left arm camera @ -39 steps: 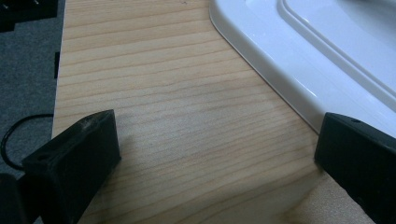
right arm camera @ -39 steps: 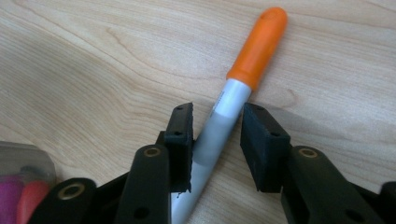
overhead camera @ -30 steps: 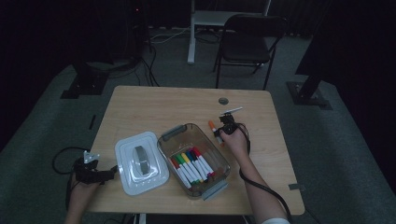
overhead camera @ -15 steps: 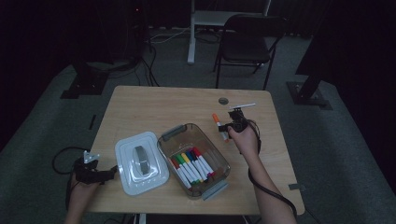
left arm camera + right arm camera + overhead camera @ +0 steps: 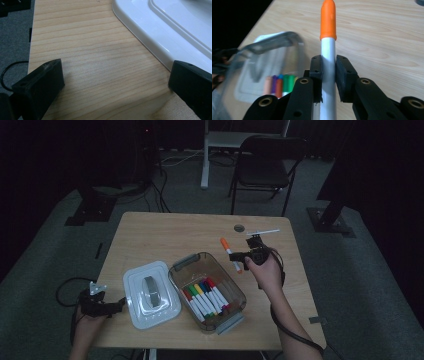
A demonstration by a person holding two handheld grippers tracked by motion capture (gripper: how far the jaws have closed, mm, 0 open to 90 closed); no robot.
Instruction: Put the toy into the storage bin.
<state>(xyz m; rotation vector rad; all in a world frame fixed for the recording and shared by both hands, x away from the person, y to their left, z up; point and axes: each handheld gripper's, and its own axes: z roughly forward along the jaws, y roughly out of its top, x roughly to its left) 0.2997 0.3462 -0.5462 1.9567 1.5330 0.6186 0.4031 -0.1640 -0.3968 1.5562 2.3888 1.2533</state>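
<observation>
One orange-capped marker (image 5: pixel 328 50) was found clamped in the right hand-held gripper (image 5: pixel 328 75); the left hand-held gripper (image 5: pixel 112 82) was held apart beside the white lid (image 5: pixel 170 32).

text: none legible | labels: none | numbers: none

Bare table (image 5: pixel 165 232) lies open along the far side; the box (image 5: pixel 207 290) and lid (image 5: pixel 150 295) crowd the near middle
</observation>
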